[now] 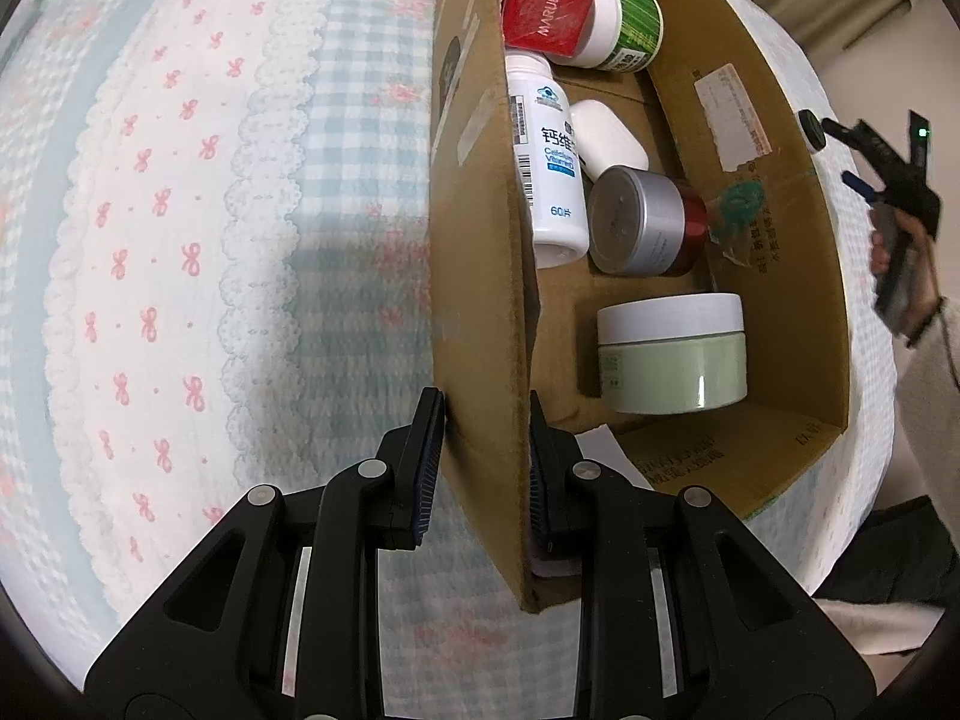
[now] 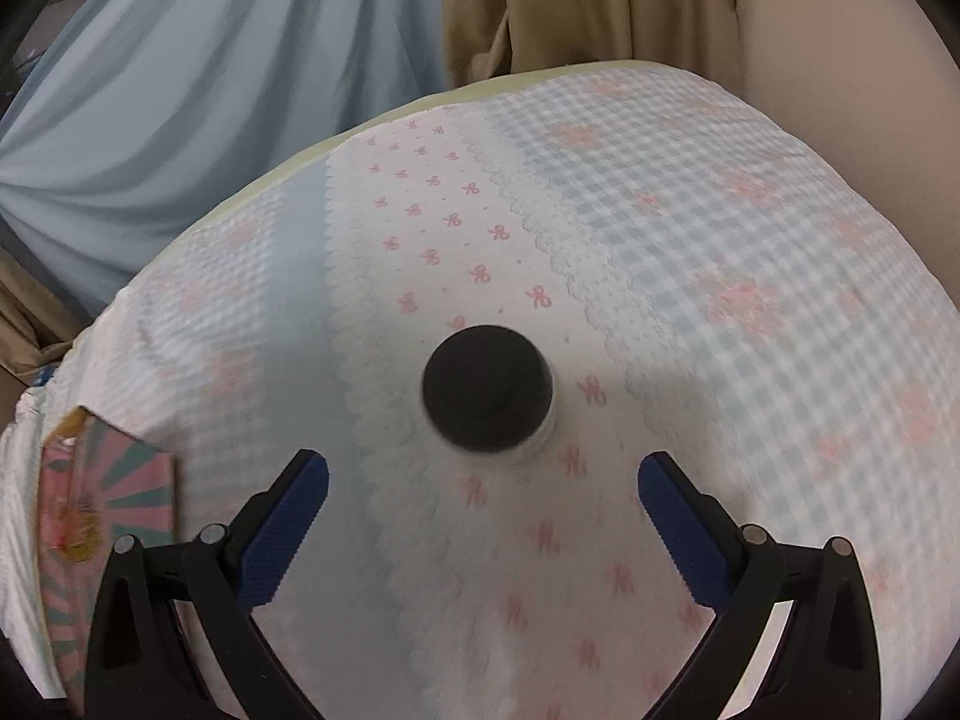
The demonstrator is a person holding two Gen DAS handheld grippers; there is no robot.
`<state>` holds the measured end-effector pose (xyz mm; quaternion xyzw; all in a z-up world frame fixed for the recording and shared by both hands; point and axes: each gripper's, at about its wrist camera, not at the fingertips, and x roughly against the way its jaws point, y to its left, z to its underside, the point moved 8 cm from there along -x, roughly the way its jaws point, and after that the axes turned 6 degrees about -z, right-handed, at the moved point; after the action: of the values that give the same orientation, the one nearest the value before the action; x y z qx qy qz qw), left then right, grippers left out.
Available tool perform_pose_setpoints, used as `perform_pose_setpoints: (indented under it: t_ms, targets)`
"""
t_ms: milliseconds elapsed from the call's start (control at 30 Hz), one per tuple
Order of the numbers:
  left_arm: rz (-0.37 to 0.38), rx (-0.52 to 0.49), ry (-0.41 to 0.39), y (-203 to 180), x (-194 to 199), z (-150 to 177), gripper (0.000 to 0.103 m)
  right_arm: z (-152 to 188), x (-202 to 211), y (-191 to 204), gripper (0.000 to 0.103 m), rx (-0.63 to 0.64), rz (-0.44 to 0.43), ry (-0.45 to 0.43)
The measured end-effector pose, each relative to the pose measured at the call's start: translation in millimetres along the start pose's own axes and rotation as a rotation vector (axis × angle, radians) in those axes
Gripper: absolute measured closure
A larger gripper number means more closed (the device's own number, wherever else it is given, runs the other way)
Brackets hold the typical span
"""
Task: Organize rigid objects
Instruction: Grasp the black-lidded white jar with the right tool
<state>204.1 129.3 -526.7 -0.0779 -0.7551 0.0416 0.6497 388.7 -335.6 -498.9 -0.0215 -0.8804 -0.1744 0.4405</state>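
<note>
My left gripper [image 1: 483,403] is shut on the left wall of a cardboard box [image 1: 474,240] that stands on the bed. Inside lie a red carton [image 1: 546,12], a white pill bottle [image 1: 549,168], a silver-lidded jar [image 1: 639,219], a pale green jar [image 1: 675,360] and a green-labelled jar [image 1: 636,24]. In the right wrist view, a black-lidded jar [image 2: 487,396] stands upright on the bedspread. My right gripper [image 2: 483,463] hangs open just short of it, fingers wide on either side, not touching. The left wrist view shows this jar [image 1: 811,129] beyond the box's right wall.
The bed is covered by a blue-check and pink-bow spread [image 2: 720,240]. A pink-and-teal striped carton [image 2: 120,480] pokes out of the box at the left. A light blue cloth [image 2: 180,90] and beige curtains [image 2: 600,0] hang beyond the bed's far edge. A person's sleeve [image 1: 936,348] is at the right.
</note>
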Motion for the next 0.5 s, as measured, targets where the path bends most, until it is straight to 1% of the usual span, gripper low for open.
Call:
perform_pose_setpoints:
  t_ms: [33,67,100,133,200,400,500]
  targets:
    - [0.000,-0.001,0.000,0.1,-1.1,0.1,0.081,-0.4,-9.0,-1.6,0.011,0.015,0.009,-0.005]
    - [-0.001,-0.004,0.001,-0.1,-1.6,0.0,0.081,-1.2,-14.6,-3.2,0.018,0.021,0.014,-0.005]
    - [-0.003,-0.010,0.002,-0.4,-2.8,-0.1,0.081,-1.3,-22.5,-4.5,0.022,0.025,0.015,-0.004]
    - [-0.004,-0.014,0.003,-0.8,-3.0,0.5,0.081,-1.5,-28.3,-5.4,0.024,0.026,0.015,-0.003]
    - [-0.005,-0.024,0.005,-2.1,-3.0,1.3,0.081,-0.9,-37.0,-6.3,0.033,0.031,0.015,-0.004]
    - [-0.010,-0.018,0.007,-5.2,0.6,2.6,0.081,-4.8,-46.8,-6.7,0.048,0.033,0.030,-0.018]
    - [-0.008,-0.011,0.003,-5.5,1.6,2.0,0.081,-6.7,-46.9,-9.2,0.048,0.007,0.011,-0.014]
